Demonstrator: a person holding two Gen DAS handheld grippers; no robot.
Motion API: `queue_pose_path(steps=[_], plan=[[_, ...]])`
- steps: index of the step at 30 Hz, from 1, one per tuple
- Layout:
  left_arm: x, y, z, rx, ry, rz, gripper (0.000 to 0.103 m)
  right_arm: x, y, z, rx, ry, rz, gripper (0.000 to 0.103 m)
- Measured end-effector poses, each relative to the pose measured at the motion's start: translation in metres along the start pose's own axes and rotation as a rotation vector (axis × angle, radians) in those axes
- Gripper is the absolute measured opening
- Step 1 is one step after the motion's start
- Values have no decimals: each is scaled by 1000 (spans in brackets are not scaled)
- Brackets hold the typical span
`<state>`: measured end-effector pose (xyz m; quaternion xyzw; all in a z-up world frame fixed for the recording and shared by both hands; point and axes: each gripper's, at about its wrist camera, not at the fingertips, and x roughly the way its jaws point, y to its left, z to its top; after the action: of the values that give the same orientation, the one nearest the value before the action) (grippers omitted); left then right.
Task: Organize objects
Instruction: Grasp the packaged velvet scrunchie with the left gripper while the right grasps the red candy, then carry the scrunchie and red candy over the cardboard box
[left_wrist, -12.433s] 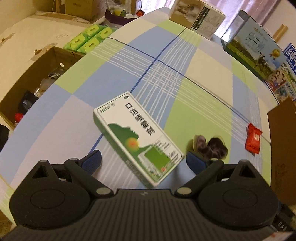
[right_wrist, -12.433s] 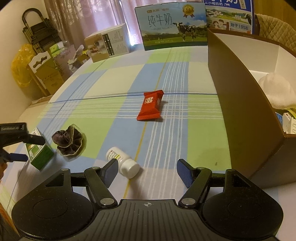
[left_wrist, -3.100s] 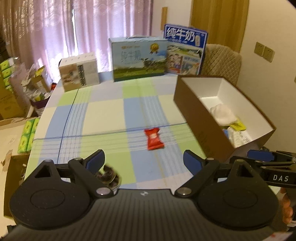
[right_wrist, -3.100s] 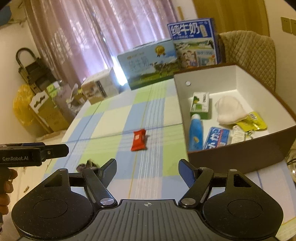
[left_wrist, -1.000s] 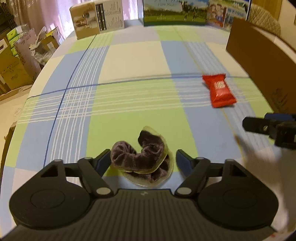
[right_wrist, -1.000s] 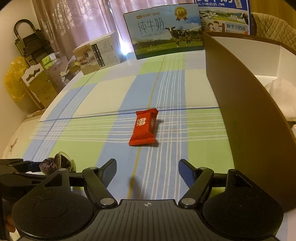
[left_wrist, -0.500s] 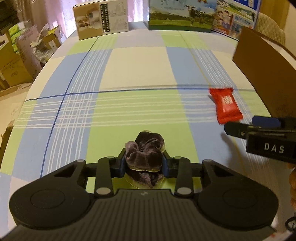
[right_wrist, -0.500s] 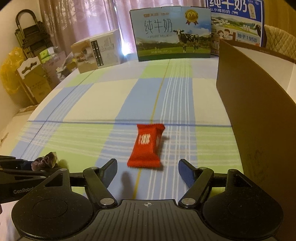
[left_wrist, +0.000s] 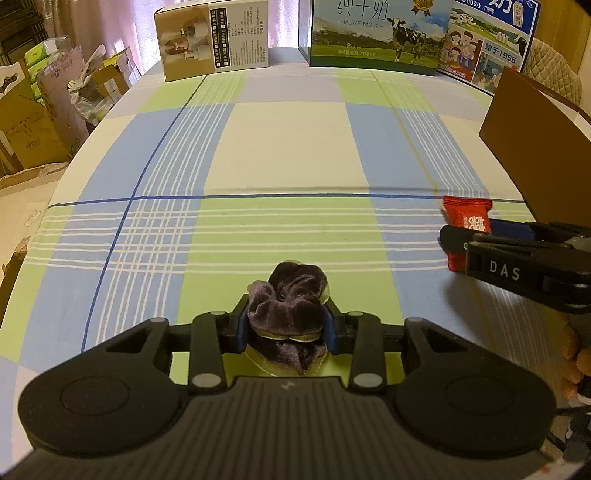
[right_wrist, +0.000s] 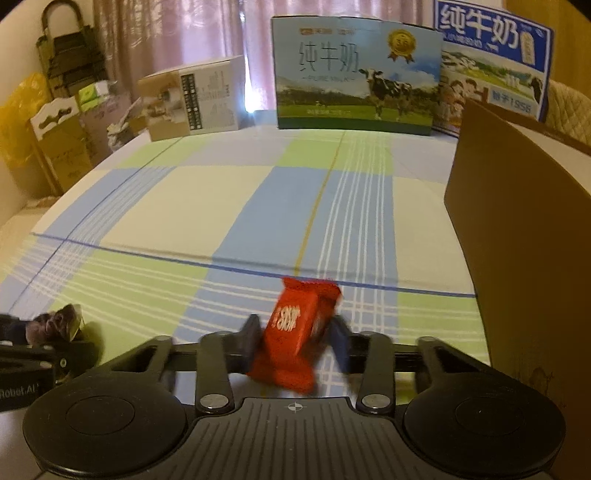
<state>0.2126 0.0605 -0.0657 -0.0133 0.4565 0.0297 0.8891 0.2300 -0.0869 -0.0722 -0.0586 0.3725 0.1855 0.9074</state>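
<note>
The left gripper (left_wrist: 286, 325) is clamped on the purple scrunchie (left_wrist: 286, 304), low over the checked tablecloth (left_wrist: 295, 147). Beside it the right gripper (right_wrist: 295, 347) is closing around the red candy (right_wrist: 295, 332), both likely bound for the brown box (right_wrist: 524, 240) alongside.

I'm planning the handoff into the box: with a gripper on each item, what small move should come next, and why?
Probably finish closing the right gripper on the red snack packet, which is between its closing jaws, then lift both. The left gripper is already shut on the purple scrunchie, and the brown box stands at the right.
</note>
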Motion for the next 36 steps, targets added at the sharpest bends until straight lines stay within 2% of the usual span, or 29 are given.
queue_pose_path(steps=[11, 21, 26, 32, 36], plan=[[-4, -5, -4, 21, 5, -1, 33, -23, 17, -15, -64, 83, 68, 27], [-16, -13, -18, 54, 33, -26, 33, -52, 32, -36, -95, 156, 76, 26], [-25, -17, -27, 76, 53, -43, 32, -76, 28, -47, -43, 182, 98, 25], [-37, -15, -34, 46, 81, -94, 30, -118, 17, -54, 42, 144, 110, 25], [-55, -19, -37, 47, 61, -109, 30, -143, 9, -59, 97, 116, 114, 25]])
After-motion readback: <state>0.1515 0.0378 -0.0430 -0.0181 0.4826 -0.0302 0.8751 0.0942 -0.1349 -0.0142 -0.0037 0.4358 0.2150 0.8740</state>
